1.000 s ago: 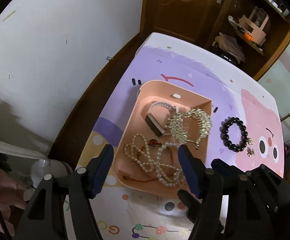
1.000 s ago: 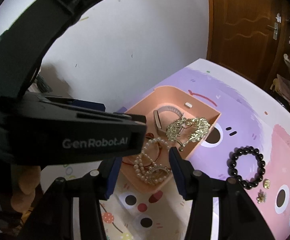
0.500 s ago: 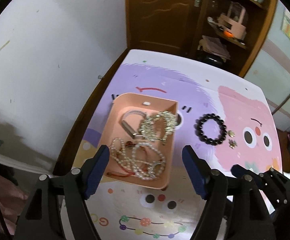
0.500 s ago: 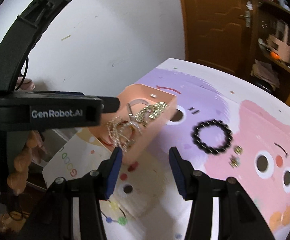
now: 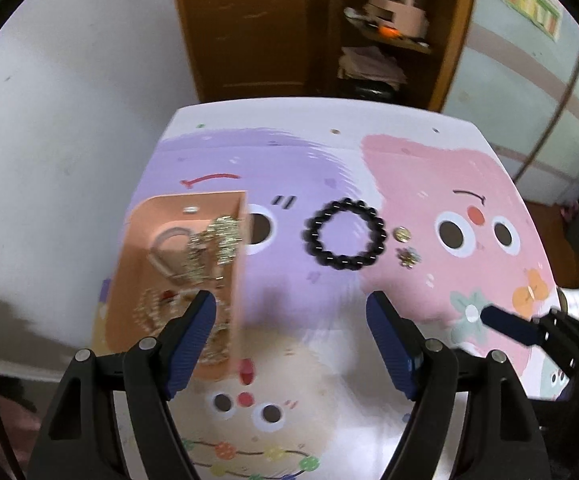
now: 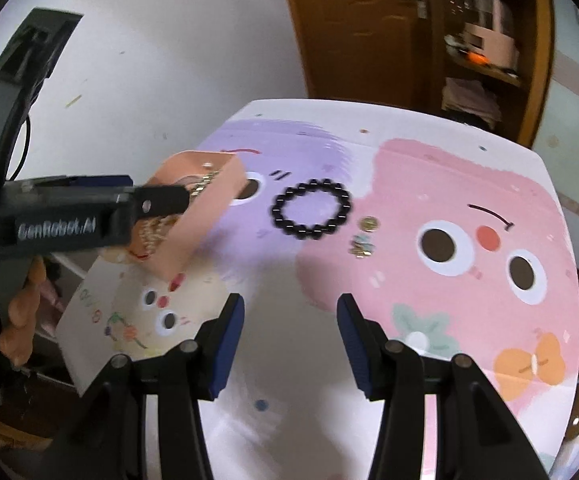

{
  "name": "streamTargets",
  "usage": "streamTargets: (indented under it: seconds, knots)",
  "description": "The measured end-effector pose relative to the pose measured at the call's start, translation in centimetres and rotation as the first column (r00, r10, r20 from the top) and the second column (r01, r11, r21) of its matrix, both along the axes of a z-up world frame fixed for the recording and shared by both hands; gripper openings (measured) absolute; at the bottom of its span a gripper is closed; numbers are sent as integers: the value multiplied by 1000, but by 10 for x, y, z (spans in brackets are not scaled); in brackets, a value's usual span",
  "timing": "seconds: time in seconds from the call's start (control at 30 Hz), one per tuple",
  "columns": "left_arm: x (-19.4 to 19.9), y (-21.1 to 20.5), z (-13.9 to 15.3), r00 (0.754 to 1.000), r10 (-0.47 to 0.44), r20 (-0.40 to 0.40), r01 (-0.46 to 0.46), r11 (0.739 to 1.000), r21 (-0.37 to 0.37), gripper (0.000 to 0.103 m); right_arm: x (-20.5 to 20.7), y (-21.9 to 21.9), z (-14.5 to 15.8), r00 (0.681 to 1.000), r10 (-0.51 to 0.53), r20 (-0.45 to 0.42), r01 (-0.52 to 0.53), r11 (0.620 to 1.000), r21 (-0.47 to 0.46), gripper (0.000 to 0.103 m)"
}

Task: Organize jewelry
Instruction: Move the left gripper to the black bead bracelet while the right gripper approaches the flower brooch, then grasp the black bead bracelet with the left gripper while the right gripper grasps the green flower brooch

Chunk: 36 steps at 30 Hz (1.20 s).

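A pink tray at the table's left holds pearl strands, a gold necklace and a pale bangle; it also shows in the right wrist view. A black bead bracelet lies on the table right of the tray, also in the right wrist view. A gold coin-like piece and a small gold brooch lie right of the bracelet. My left gripper is open and empty, above the table beside the tray's near right corner. My right gripper is open and empty, nearer than the bracelet.
The table has a cartoon cover in purple, pink and cream. A white wall is at the left. A wooden door and a shelf unit stand behind the table. The left gripper's body crosses the right wrist view over the tray.
Both grippers have swung to the right, away from above the tray, and the bracelet now sits nearer the middle of both views. Both stay open. The jewelry has not moved.
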<state>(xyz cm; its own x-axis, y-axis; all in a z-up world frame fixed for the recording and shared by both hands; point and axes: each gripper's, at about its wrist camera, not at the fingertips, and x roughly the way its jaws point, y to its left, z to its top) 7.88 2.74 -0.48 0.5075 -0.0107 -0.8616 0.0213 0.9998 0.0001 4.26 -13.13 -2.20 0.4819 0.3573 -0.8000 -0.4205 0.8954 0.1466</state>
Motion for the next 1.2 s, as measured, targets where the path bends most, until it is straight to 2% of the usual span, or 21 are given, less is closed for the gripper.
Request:
streamTargets:
  seconds: [0.13, 0.27, 0.47, 0.63, 0.8, 0.97, 1.03, 1.2]
  knots:
    - [13, -15, -13, 999, -46, -22, 45, 999, -19, 76, 14, -11, -6, 1000, -20, -1, 20, 1000, -25, 49]
    - [26, -27, -25, 994, -100, -36, 100, 995, -4, 76, 31, -17, -17, 1000, -20, -12, 19, 999, -49, 48]
    - [50, -40, -44, 975, -205, -90, 204, 979, -21, 76, 61, -16, -38, 999, -24, -43, 21, 996, -83, 48]
    - [63, -43, -55, 964, -235, -122, 234, 972, -25, 76, 83, -12, -55, 998, -22, -59, 16, 996, -91, 48]
    - [70, -42, -60, 959, -248, -135, 245, 969, -36, 76, 97, -4, -69, 996, -6, -85, -2, 996, -90, 36]
    - [75, -39, -64, 958, -246, -150, 240, 969, -60, 76, 102, 3, -72, 998, -9, -54, 3, 995, -105, 33]
    - [77, -39, -66, 957, -248, -151, 242, 968, -61, 76, 103, 4, -73, 999, -11, -43, 6, 993, -122, 18]
    - [82, -43, -66, 954, -257, -156, 248, 966, -73, 76, 99, 0, -72, 1000, -8, -21, 5, 990, -141, 17]
